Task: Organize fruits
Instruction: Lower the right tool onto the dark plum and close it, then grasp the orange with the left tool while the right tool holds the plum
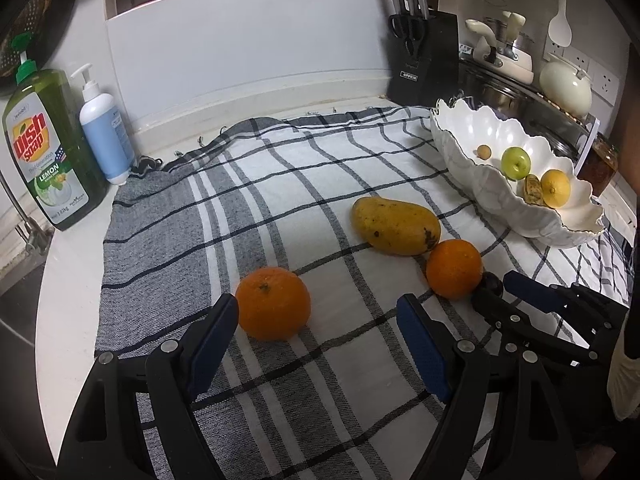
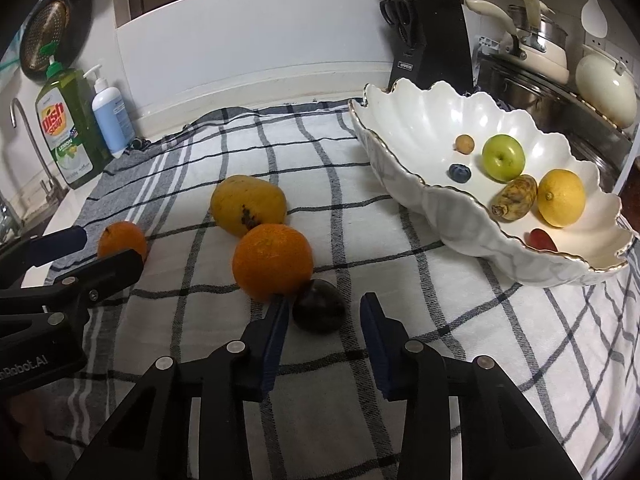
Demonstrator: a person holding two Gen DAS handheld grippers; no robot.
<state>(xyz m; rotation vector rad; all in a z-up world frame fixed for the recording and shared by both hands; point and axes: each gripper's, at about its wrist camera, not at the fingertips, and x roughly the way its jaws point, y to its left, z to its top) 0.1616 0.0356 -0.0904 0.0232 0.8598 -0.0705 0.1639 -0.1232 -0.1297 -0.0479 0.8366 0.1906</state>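
Note:
On the checked cloth lie a yellow mango, two oranges and a dark plum. My left gripper is open, its left finger beside the near orange, which also shows in the right wrist view. My right gripper is open with the plum between its fingertips, next to the second orange. The right gripper also shows in the left wrist view. The white scalloped bowl holds a green apple, a lemon and several small fruits.
Dish soap and a pump bottle stand at the back left by the sink. A black knife block, pots and a metal rack stand behind the bowl. The left gripper shows at the left of the right wrist view.

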